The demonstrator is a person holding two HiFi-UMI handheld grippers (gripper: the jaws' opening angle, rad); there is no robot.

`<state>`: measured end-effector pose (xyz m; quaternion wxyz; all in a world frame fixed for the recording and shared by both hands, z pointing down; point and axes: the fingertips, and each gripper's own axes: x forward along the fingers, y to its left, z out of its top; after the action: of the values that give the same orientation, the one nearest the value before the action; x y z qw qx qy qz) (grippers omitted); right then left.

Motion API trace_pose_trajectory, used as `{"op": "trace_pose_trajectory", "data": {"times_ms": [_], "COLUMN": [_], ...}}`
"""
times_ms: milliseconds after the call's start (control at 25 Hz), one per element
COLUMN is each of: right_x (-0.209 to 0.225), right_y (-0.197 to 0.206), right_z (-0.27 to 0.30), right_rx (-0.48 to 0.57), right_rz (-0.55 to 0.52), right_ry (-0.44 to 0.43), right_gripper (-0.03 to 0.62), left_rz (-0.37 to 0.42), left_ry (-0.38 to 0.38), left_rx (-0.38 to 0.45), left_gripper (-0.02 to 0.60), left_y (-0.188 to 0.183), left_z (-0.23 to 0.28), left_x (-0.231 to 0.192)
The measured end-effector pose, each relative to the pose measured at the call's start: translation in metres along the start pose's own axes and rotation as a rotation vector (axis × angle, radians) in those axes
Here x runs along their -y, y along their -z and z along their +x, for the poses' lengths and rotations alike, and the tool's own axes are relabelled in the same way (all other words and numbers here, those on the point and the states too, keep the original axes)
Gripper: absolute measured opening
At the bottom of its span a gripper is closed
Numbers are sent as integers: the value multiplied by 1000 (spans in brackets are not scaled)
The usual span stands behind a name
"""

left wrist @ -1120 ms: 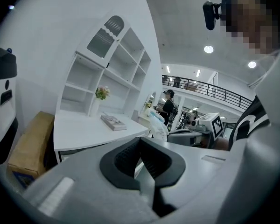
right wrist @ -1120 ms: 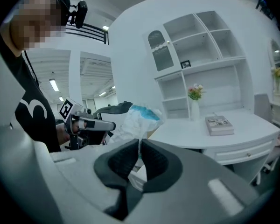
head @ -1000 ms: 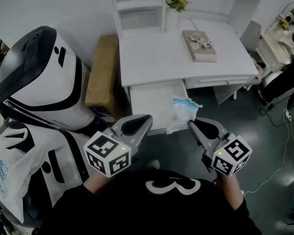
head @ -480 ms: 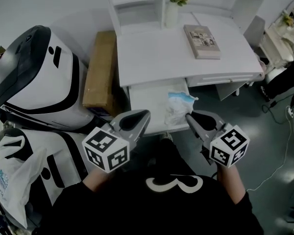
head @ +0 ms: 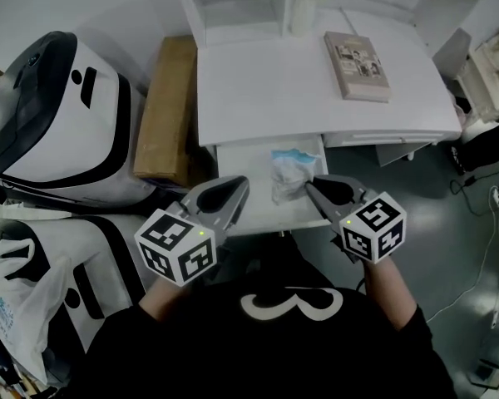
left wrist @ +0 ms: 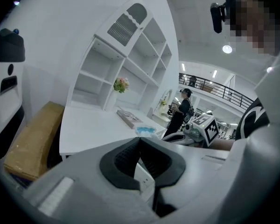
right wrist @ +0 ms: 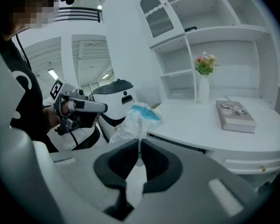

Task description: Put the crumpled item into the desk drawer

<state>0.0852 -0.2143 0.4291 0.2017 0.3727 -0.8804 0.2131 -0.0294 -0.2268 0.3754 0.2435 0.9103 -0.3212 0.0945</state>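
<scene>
The right hand-held gripper [head: 309,184] has its jaws pinched on a fold of the crumpled item [head: 289,171], a white wad with a blue patch; the right gripper view shows the material caught between the pads [right wrist: 130,155] and bunching up just beyond them; gripping one edge lets the rest hang free, which should suit dropping it in. The item hangs over the open drawer [head: 245,169], at 11 o'clock from that gripper's tips, and I cannot tell whether it touches the drawer floor; the placing looks close but not yet done. The left hand-held gripper [head: 241,184] has its jaws together on nothing; it waits at the drawer's front edge at 9 o'clock from the item, probably ready to push the drawer shut.

The drawer comes out of a white counter [head: 266,90] at 12 o'clock; a book [head: 358,55] lies on it at 1 o'clock, near a vase [head: 303,11] below white shelves [head: 237,2]. A cardboard box [head: 165,110] stands against the counter's side at 10 o'clock; a white-and-black machine [head: 58,115] sits at 9 o'clock; a plastic bag [head: 17,306] lies at 8 o'clock; the floor [head: 449,223] is dark grey.
</scene>
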Motion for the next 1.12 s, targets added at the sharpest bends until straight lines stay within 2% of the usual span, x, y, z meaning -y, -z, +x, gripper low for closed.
{"op": "trace_pose_trajectory", "data": {"times_ms": [480,800,1120], "right_x": [51,77,104], "right_y": [54,109,165], "right_z": [79,134,179], "right_rx": [-255,-419,-575], "right_rz": [-50,-29,30], "right_ry": [-66,-103,-94], "right_gripper": [23,23,23], "left_rz": [-75,-136,-175], "left_ry": [-110,-190,-237], "left_rx": [-11,-43,-68], "left_gripper": [9,9,9], "left_y": [-1,20,32], "left_z": [19,20,19], "left_x": [-41,-75,-98]}}
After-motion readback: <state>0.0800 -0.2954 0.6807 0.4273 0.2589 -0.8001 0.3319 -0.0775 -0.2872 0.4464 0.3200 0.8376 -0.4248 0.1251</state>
